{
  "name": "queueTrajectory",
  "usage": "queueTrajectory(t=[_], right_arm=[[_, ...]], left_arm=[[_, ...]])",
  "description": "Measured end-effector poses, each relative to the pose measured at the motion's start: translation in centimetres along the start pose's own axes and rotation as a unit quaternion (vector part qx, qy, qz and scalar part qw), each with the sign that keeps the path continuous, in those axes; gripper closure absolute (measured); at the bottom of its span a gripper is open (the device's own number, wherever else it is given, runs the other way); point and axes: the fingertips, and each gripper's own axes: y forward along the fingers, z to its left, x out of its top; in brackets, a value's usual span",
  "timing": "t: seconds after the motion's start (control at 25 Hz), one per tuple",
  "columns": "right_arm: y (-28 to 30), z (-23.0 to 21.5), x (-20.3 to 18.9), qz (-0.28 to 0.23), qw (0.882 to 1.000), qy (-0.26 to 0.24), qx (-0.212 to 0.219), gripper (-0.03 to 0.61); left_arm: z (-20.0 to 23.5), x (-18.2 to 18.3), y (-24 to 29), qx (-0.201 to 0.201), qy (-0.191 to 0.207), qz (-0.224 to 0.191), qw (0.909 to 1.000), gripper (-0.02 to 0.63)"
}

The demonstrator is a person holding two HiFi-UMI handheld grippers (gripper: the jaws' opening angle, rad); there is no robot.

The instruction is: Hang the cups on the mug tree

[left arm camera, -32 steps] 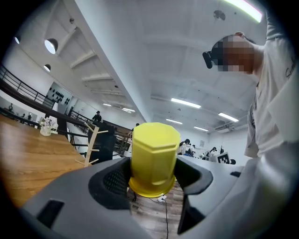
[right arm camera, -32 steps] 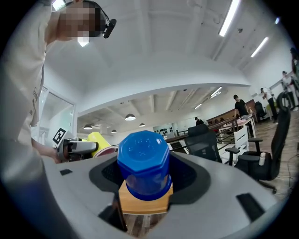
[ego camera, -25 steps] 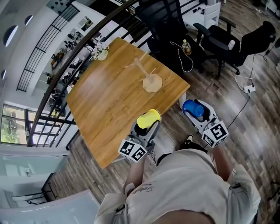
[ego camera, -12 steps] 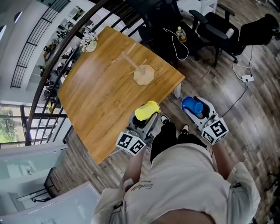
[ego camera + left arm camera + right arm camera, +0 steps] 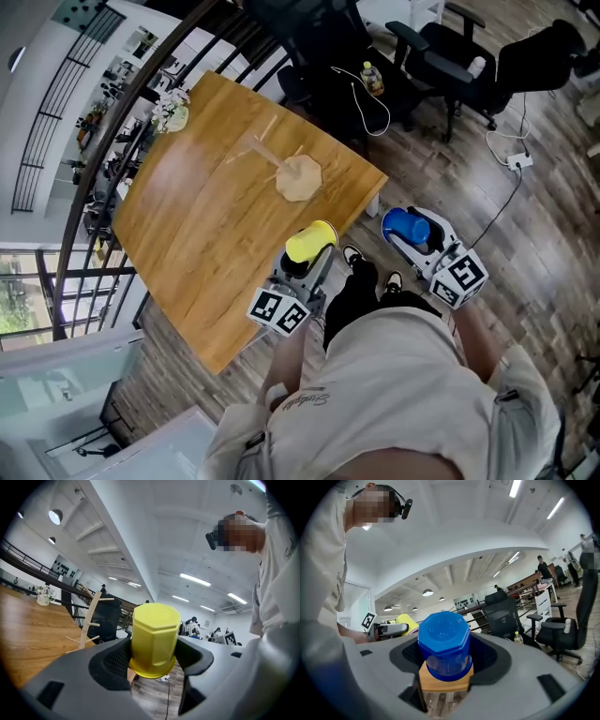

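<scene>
1. Wooden table (image 5: 187, 234) in an open office, with bare mug tree (image 5: 291, 173) on it, well ahead of both jaws.
2. No cup hung yet; both left to hang.
3. Left gripper (image 5: 154, 658): jaws closed on yellow cup (image 5: 154, 639), base pointing forward.
4. Right gripper (image 5: 444, 660): jaws clamped on blue cup (image 5: 443, 644), held beside the table edge.

The pale wooden mug tree (image 5: 292, 173) stands on the brown wooden worktop (image 5: 202, 248). In front of it is the yellow plastic cup (image 5: 309, 241) in the left tool (image 5: 307, 253). To the right, off the worktop, is the blue plastic cup (image 5: 404, 226) in the right tool (image 5: 417, 236).
</scene>
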Motion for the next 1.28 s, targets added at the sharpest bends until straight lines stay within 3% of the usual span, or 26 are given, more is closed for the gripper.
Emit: queueTrajectory(t=[0.4,0.72,0.96,1.28], right_arm=[[10.2,-1.5,2.1,0.014,0.999,-0.033,0.026,0.319],[18.6,-1.7,5.0,0.013,0.997,-0.055,0.051,0.319],[22.2,-1.6,4.7,0.020,0.996,-0.064,0.053,0.319],[23.9,-3.6,4.1,0.042,0.995,-0.060,0.064,0.319]], left_arm=[[7.7,1.6,0.1,0.032,-0.027,-0.022,0.9989,0.321],[14.1,5.5,1.1,0.051,-0.027,-0.051,0.9970,0.321],[18.5,5.8,1.4,0.064,-0.031,-0.047,0.9964,0.320],[20.0,5.5,2.5,0.088,-0.044,-0.043,0.9942,0.321]])
